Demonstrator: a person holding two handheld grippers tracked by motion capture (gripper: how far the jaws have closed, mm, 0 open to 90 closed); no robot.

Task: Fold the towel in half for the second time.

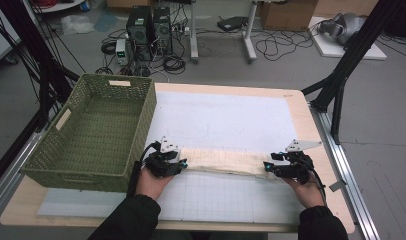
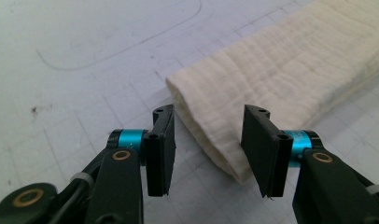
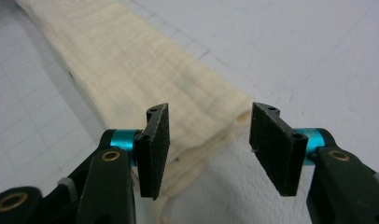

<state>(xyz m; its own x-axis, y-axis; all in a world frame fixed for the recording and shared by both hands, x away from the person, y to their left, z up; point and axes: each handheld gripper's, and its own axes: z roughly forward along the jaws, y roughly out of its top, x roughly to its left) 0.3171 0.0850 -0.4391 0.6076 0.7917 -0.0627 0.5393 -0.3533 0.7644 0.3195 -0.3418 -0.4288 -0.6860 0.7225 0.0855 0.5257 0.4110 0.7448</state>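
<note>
High view: folded cloth (image 1: 223, 162) flat on worktop (image 1: 231, 95), w/ green basket (image 1: 98, 131) at left.
Left tongs (image 2: 208, 149): released, cloth end between, not squeezed.
Right tongs (image 3: 210, 148): released at other end.

Item: folded cloth (image 1: 223, 161), one piece.
Colour: cream, off-white.
Texture: crinkled, gauze-like weave with fine lengthwise ridges, seen in the left gripper view (image 2: 290, 74).
Form: long narrow strip, folded into several stacked layers; layer edges visible at both short ends.
Pose: lying flat, long axis running left to right in the high view.
Landmark: green wicker basket (image 1: 93, 131).
Location: to the right of the basket, level with its near corner, close to it but not touching.
Right end: layers slightly parted at the edge, seen in the right gripper view (image 3: 215, 126).
</note>
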